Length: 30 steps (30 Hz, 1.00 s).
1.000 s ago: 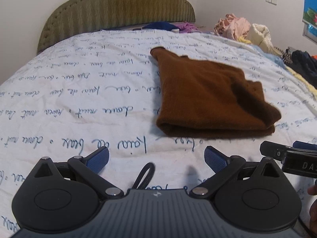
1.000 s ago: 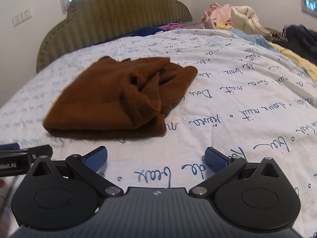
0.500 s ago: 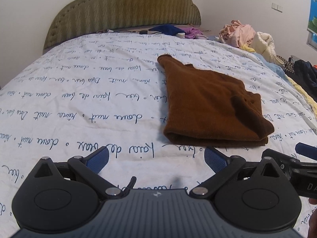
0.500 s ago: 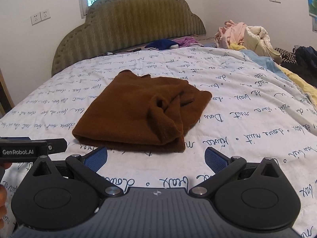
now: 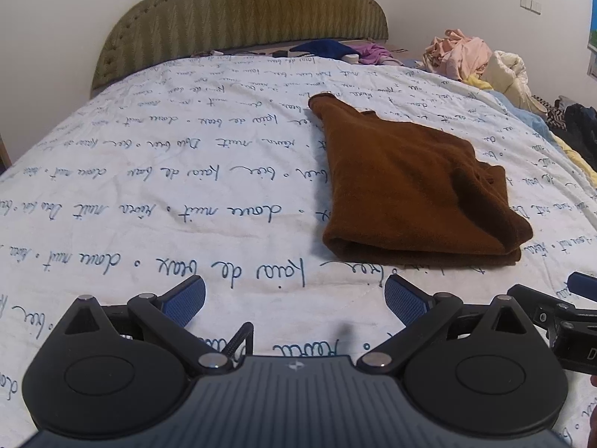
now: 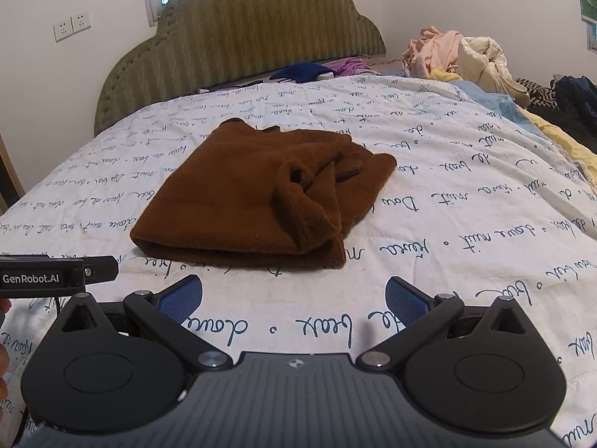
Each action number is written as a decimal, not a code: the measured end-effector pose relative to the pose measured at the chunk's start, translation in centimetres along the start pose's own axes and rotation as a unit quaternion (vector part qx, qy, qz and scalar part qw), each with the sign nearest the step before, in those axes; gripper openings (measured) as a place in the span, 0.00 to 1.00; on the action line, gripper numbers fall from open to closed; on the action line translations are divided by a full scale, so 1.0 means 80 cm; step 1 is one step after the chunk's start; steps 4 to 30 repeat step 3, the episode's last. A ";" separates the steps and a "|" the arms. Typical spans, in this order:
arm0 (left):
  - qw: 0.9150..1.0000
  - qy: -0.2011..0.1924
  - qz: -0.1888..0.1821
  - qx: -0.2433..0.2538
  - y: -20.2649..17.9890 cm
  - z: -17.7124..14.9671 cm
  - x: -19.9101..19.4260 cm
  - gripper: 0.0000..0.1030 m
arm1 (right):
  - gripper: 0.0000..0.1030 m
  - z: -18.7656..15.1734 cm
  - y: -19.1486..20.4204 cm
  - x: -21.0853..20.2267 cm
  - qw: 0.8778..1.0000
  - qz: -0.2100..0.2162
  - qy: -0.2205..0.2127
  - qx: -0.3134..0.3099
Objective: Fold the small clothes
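One folded brown garment [image 6: 253,201] lies on the bedspread [image 6: 466,224]; two grippers, left [image 5: 294,296] and right [image 6: 294,296], jaws spread, empty

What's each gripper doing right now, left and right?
Left gripper: open, holding nothing.
Right gripper: open, holding nothing, short of the folded brown knitted garment.

A bed [image 5: 149,194] with a script-printed white cover carries a folded brown garment [image 5: 406,186]; loose clothes [image 5: 462,56] are piled at its far corner.

Both wrist cameras sit low, just above the bed [image 5: 186,194], facing the headboard [image 6: 238,37]; they share the brown garment [image 6: 253,201] nearby.
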<state>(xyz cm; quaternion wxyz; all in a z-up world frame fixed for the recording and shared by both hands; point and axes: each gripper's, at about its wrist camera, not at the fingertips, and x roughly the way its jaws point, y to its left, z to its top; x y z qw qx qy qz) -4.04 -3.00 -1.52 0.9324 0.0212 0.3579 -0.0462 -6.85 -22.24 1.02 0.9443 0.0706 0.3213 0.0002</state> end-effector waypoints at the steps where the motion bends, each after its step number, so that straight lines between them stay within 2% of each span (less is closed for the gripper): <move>1: 1.000 -0.002 0.001 0.002 0.000 0.000 0.000 1.00 | 1.00 -0.001 0.000 0.001 1.000 0.000 0.001 0.000; 30: 1.000 -0.002 -0.002 0.002 0.000 0.000 0.000 1.00 | 1.00 -0.002 -0.001 0.003 1.000 -0.001 0.003 0.001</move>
